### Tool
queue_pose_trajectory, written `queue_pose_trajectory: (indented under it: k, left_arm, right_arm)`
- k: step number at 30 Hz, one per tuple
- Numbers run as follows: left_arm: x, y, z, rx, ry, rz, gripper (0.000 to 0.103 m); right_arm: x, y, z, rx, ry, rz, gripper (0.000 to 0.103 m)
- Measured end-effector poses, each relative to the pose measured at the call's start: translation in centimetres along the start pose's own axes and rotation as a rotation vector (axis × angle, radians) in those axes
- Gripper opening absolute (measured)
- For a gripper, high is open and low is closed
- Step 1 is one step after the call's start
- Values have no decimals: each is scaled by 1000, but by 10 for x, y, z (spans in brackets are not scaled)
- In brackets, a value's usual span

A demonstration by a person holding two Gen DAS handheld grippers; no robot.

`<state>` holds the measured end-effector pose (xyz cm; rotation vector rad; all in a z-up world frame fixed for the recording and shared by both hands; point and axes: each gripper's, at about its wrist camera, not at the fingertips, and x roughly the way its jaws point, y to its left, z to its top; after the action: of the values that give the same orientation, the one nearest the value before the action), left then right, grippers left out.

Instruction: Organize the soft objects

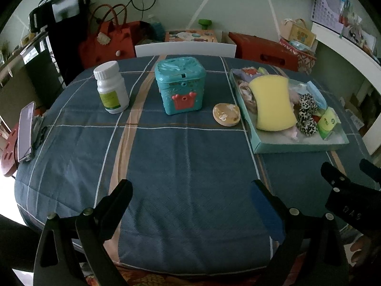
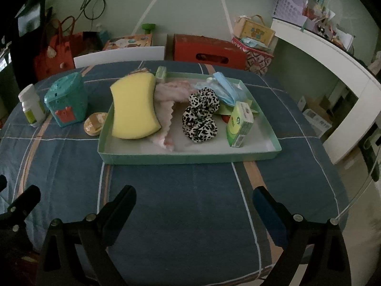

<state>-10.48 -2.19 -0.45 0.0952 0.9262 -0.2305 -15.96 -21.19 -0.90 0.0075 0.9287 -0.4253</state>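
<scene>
Only the left wrist view shows the phone (image 1: pixel 25 132) propped at the counter's left edge; only the right wrist view shows the whole tray (image 2: pixel 188 158), which the left view crowds toward its right side. Both the left gripper (image 1: pixel 190 188) and the right gripper (image 2: pixel 194 194) hang spread wide over the near edge of the counter (image 1: pixel 190 157), holding nothing. The soft things lie in the tray at the counter's far right: a yellow sponge (image 2: pixel 134 107) leaning at its left end, a pink cloth (image 2: pixel 166 100) beside it, two leopard scrunchies (image 2: pixel 201 116) in the middle, a blue mask (image 2: pixel 225 90) behind them, and a green tissue pack (image 2: pixel 239 125) upright at the right. Left of the tray stand a wooden disc (image 1: pixel 226 114), a teal box (image 1: pixel 182 84) and a white bottle (image 1: pixel 110 87). Items behind the sponge are hard to make out.
</scene>
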Motion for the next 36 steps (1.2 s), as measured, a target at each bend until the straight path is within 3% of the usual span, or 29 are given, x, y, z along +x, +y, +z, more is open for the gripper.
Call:
queue_pose_trajectory:
  k: [36]
  left_arm:
    - [0,-3,-1,15,-9,-5,98]
  right_arm:
    - [1,5,-1,-22,5,-21,100]
